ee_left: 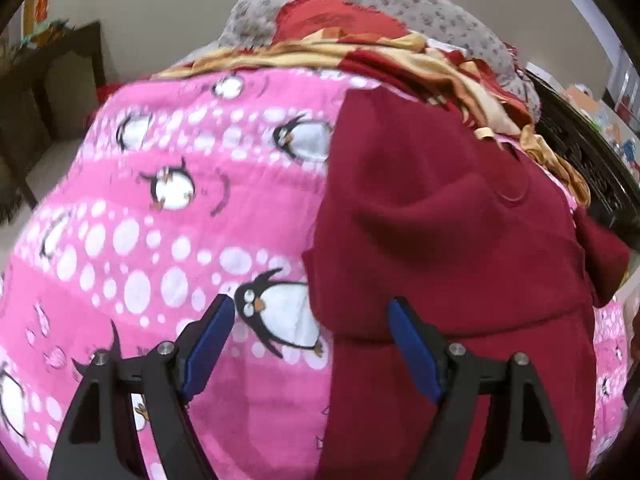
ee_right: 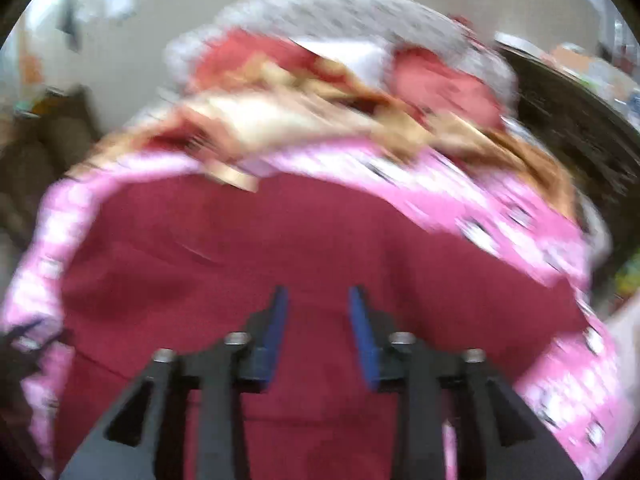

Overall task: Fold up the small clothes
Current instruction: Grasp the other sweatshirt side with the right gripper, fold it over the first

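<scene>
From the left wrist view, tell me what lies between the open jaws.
Pink penguin blanket and the maroon garment's left edge; neither is gripped.

- One dark red garment [ee_left: 448,240], lying on the blanket.
- One pink penguin blanket [ee_left: 168,240] beneath it.
- Six penguins can be counted clearly on the blanket in the left wrist view; others at the edges are cut off or blurred.
- One red-and-gold patterned cloth [ee_left: 360,46], bunched behind.
- One grey spotted cushion or blanket [ee_left: 420,4] at the back.
- Two grippers: left gripper [ee_left: 310,308] and right gripper [ee_right: 318,294].
</scene>
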A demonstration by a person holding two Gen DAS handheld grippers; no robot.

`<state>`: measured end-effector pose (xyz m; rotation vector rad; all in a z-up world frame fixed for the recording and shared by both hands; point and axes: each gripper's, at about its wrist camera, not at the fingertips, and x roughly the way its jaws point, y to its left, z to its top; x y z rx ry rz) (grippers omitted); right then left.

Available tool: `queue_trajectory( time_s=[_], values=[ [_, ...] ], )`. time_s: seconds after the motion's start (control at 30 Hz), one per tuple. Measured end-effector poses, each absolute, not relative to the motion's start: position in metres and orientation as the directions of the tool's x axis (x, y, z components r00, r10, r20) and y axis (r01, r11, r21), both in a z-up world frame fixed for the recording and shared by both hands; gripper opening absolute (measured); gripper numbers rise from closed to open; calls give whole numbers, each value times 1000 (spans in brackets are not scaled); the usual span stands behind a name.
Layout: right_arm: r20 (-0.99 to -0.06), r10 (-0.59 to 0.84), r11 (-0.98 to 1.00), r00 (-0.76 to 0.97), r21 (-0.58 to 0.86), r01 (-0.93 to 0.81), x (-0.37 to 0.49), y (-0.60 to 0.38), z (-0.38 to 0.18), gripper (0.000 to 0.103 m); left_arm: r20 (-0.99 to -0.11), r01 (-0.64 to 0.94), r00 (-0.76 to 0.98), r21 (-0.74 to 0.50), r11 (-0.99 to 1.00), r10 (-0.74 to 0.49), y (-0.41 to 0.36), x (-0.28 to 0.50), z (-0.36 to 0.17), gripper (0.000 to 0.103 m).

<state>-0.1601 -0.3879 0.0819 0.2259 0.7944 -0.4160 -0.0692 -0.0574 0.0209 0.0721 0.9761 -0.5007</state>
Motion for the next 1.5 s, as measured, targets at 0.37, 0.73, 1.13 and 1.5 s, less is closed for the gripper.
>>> queue_trajectory(
  time_s=[0.37, 0.73, 1.13, 1.5],
  values=[
    [-763, 202, 978, 614, 186, -90, 19, -269, 59, 60, -807, 423, 438, -202, 883, -395, -56, -66, 16, 83],
    [-727, 181, 984, 662, 134, -120, 57, -251, 65, 19, -773, 399, 499, -196, 896, -392, -40, -57, 37, 83],
    [-736, 41, 996, 676, 85, 32, -37, -311, 77, 45, -756, 410, 525, -177, 895, -391, -54, -45, 50, 83],
    [-763, -314, 933, 565, -139, 331, -171, -431, 42, 61, -833, 374, 489, -68, 925, -259, -94, -30, 14, 88]
  ],
)
